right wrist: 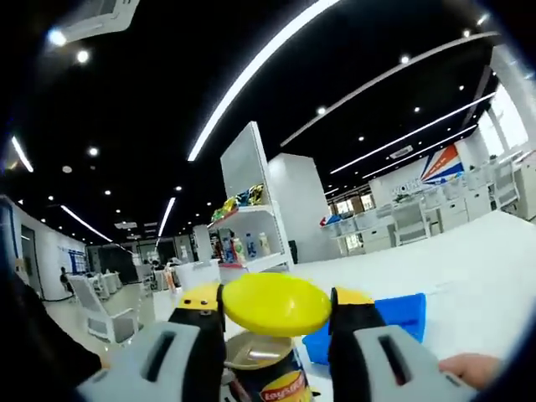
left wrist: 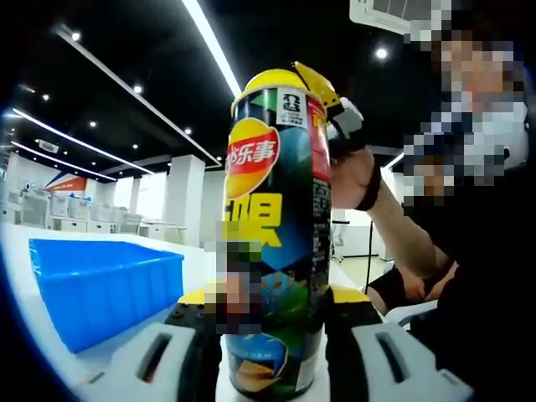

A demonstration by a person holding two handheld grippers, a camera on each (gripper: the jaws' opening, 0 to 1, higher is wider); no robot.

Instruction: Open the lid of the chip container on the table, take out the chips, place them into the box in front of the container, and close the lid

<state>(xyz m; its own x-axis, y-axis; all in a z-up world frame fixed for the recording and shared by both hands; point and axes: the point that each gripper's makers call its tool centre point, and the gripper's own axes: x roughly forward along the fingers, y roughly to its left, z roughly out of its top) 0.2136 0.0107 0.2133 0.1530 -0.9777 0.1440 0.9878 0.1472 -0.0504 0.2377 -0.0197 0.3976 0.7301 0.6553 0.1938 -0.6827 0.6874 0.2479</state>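
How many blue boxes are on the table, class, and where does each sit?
1. The blue box sits on the white table beside the chip container; in the right gripper view, it shows behind the yellow lid. Others may be hidden.

Yellow lid, green/yellow chip container w/ red logo, blue box, white table.
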